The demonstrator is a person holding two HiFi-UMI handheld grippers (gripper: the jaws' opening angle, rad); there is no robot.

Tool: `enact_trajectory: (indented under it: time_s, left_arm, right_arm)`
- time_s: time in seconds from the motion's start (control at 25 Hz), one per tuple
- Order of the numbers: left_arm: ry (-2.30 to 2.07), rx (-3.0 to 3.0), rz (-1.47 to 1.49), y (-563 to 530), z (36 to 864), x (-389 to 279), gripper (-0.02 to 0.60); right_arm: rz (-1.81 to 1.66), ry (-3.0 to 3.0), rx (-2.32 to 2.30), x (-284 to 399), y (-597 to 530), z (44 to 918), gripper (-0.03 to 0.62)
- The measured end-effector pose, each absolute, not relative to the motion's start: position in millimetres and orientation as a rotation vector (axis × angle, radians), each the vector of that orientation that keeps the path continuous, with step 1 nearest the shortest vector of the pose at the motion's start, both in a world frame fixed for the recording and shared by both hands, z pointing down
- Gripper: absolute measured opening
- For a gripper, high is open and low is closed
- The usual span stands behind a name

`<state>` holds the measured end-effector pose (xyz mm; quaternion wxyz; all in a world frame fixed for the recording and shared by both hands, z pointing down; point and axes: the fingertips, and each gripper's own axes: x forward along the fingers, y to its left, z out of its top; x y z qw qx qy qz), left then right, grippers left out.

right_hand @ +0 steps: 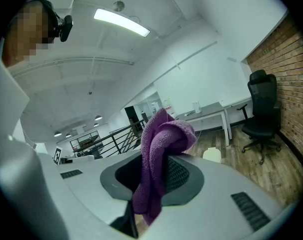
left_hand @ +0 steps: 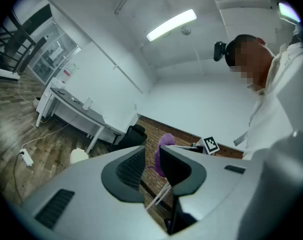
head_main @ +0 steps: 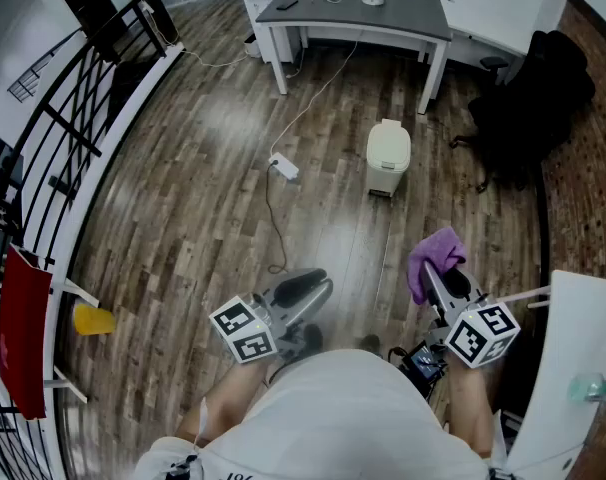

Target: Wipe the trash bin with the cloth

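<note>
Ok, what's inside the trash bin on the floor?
Its inside cannot be seen: the trash bin has its lid shut, covering it. The purple cloth is not in it; the right gripper holds that.

**Camera set-up**

Head view: high, steeply down onto wood floor; left gripper and right gripper close at bottom edge. Gripper views: low, tilted up along own jaws toward ceiling. Shared by all three: trash bin, desk, purple cloth.
</note>
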<state>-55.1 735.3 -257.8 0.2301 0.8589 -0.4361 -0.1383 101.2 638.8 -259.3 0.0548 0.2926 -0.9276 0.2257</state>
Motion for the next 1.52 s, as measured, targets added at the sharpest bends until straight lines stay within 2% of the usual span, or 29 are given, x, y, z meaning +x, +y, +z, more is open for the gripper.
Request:
enact_trajectory:
  time_s: [0.56,1.52]
  left_arm:
    - [-1.153,2.381,-0.353,725,-258,-26,0.092]
    - [-1.254,2.29,-0.346,691,-244,16,0.092]
  right_arm:
    - [0.716,-2.832,1.007,149,643,-262,0.089]
    - [0.703,-2.774,1.097,223,586,-242,0.088]
